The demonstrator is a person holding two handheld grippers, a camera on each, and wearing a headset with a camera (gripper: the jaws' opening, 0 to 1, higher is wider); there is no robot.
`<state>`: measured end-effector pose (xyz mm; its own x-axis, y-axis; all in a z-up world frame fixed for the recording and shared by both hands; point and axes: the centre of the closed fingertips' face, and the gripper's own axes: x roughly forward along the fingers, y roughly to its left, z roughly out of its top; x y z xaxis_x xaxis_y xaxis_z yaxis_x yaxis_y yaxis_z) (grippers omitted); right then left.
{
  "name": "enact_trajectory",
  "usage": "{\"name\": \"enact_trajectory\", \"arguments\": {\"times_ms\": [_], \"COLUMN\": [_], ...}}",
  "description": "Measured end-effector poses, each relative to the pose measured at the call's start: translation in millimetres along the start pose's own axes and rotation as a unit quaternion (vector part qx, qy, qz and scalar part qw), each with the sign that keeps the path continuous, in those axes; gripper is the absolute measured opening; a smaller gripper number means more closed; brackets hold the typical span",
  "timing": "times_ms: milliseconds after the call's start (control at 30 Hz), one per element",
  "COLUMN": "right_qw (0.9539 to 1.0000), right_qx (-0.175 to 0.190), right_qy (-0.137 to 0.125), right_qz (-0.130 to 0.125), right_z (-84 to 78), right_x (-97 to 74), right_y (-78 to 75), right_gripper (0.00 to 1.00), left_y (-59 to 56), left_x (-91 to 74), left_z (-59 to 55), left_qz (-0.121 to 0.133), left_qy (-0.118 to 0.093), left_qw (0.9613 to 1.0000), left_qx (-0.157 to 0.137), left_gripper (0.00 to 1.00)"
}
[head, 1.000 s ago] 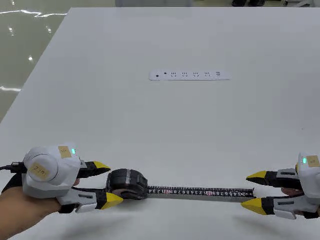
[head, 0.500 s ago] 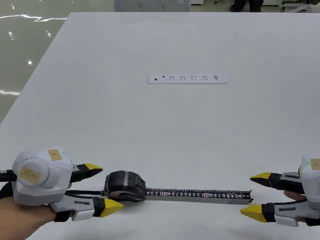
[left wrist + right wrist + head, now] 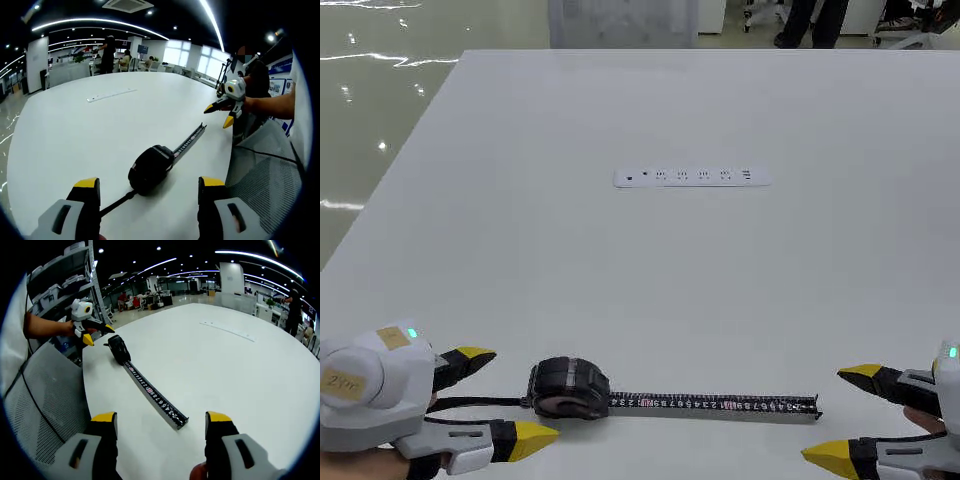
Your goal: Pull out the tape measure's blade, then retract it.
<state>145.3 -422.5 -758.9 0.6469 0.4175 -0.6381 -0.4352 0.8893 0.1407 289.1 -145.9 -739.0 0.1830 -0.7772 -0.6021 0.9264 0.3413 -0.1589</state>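
A black tape measure lies on the white table near its front edge, with its blade pulled out flat to the right. My left gripper stands open just left of the case, apart from it. A thin black strap runs from the case back toward that gripper. My right gripper is open a little right of the blade's hooked end, not touching it. In the right gripper view the blade runs away to the case.
A white power strip lies flat at the table's middle, far from the grippers. A glossy floor drops off past the table's left edge. People stand in the background beyond the far edge.
Both grippers have drawn back from the tape measure: the left away from the case, the right away from the blade's end. The extended blade lies still on the table. The head camera tilted.
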Motion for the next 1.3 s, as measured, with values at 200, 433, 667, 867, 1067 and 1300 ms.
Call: {"name": "enact_trajectory", "arguments": {"times_ms": [200,433,667,867,1067,1300], "right_qw": [0.9998,0.9993,0.9988,0.9982,0.9976,0.9975], "right_qx": [0.014,0.024,0.028,0.032,0.035,0.031], "right_qy": [-0.005,-0.016,-0.019,-0.024,-0.028,-0.031], "right_qz": [-0.010,-0.024,-0.037,-0.046,-0.053,-0.055], "right_z": [-1.2,1.7,5.0,5.1,3.2,2.6], "right_x": [-6.6,-16.6,-23.1,-30.3,-34.2,-38.5], "right_y": [4.4,5.9,9.1,12.6,15.4,19.8], "right_gripper": [0.76,0.79,0.85,0.86,0.86,0.85], "left_y": [-0.2,2.7,4.8,3.4,3.9,5.3], "left_x": [-11.9,-28.7,-39.0,-47.1,-52.6,-57.6], "left_z": [-9.0,-19.3,-23.3,-26.4,-29.5,-31.6], "left_qz": [0.010,0.022,0.035,0.049,0.060,0.069], "left_qy": [-0.002,-0.004,-0.010,-0.020,-0.030,-0.035], "left_qw": [0.9997,0.9987,0.9974,0.9963,0.9945,0.9929], "left_qx": [-0.021,-0.046,-0.063,-0.067,-0.081,-0.090], "left_gripper": [0.82,0.86,0.89,0.92,0.94,0.94]}}
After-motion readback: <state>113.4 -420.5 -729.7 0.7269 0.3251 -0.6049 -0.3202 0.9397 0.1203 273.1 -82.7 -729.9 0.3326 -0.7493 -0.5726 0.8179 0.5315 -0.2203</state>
